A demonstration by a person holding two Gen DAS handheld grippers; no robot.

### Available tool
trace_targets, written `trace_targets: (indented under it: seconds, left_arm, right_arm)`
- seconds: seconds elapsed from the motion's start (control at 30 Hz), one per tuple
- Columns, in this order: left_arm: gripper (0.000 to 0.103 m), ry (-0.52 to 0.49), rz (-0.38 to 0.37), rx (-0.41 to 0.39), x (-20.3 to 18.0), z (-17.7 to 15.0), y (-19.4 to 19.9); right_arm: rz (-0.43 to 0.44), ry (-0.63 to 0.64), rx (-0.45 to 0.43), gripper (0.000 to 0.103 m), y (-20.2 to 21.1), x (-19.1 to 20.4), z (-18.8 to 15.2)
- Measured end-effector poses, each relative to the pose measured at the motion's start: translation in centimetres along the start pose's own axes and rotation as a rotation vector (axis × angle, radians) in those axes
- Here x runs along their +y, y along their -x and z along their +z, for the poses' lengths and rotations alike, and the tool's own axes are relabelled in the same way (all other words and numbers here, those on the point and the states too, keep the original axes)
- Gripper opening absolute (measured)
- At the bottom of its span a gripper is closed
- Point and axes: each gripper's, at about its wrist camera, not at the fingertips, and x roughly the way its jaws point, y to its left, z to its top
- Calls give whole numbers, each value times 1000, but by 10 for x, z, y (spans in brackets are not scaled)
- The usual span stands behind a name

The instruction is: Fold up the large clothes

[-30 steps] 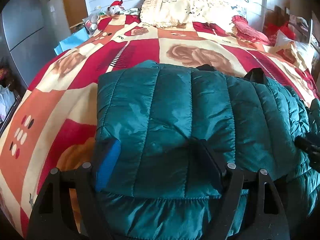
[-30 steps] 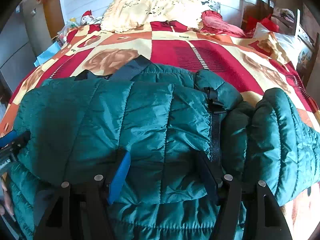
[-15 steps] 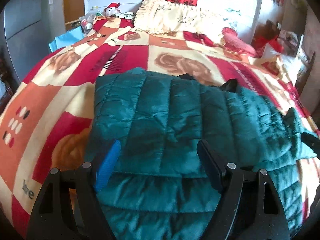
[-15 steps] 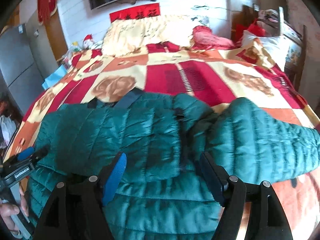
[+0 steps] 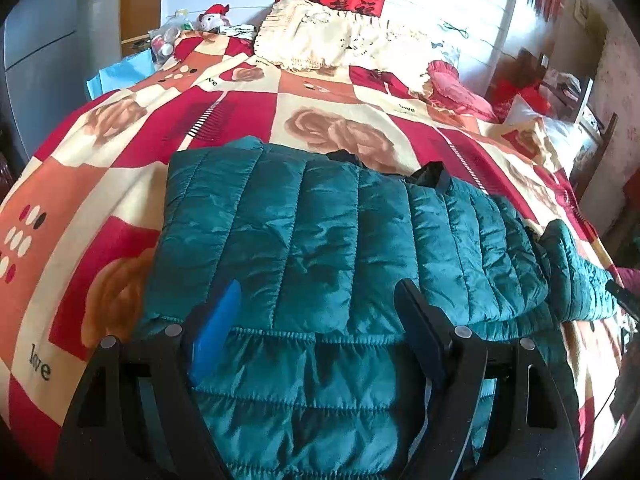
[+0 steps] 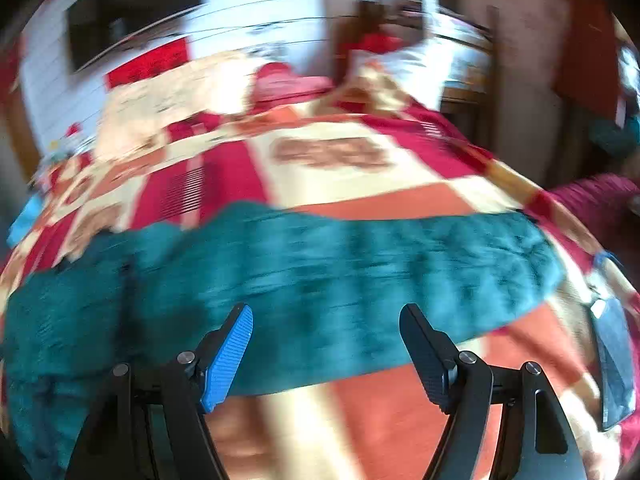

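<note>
A teal quilted puffer jacket (image 5: 320, 248) lies on the bed, its upper part folded down over the lower part, one sleeve (image 5: 576, 276) trailing to the right. My left gripper (image 5: 318, 300) is open and empty, just above the jacket's folded edge. In the blurred right wrist view the same jacket's sleeve (image 6: 360, 264) stretches across the blanket. My right gripper (image 6: 326, 320) is open and empty, over the sleeve's near edge.
The bed carries a red, orange and cream rose-pattern blanket (image 5: 120, 176). A cream pillow (image 5: 336, 44) and a pink cushion (image 5: 456, 88) lie at the head. A stuffed toy (image 5: 214, 20) sits at the far left. A dark flat object (image 6: 612, 360) lies at the right.
Both grippers have let go of the jacket's folded edge and pulled back. The right gripper has swung quickly to the right, toward the sleeve; its view is now motion-blurred.
</note>
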Motion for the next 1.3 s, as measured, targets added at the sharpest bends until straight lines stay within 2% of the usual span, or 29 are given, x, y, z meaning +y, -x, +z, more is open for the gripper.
trace_targets:
  seconds: [0.17, 0.33, 0.53, 0.7, 0.83, 0.97, 1.07, 1.17, 1.3]
  left_arm:
    - [80, -1, 11, 23, 1, -7, -5]
    - [80, 6, 22, 41, 4, -10, -11]
    - [80, 4, 35, 47, 10, -14, -12]
    - [80, 25, 44, 58, 19, -15, -13]
    - [80, 34, 56, 58, 23, -15, -14]
    - [80, 38, 61, 60, 25, -15, -13]
    - [80, 46, 56, 47, 28, -13, -8]
    - [80, 53, 46, 32, 31, -11, -2]
    - [80, 52, 42, 21, 36, -8, 5]
  right_arm:
    - [-110, -158, -7, 74, -17, -87, 9]
    - [-170, -306, -11, 74, -29, -149, 14]
    - [-193, -383, 44, 74, -62, -188, 12]
    - [-178, -510, 51, 74, -84, -215, 9]
    - [-181, -502, 17, 73, -91, -218, 13]
    - [-158, -494, 0, 26, -91, -219, 20]
    - [-115, -489, -39, 18, -75, -217, 26]
    - [-81, -410, -82, 17, -51, -201, 39]
    - [25, -342, -151, 16, -10, -171, 59]
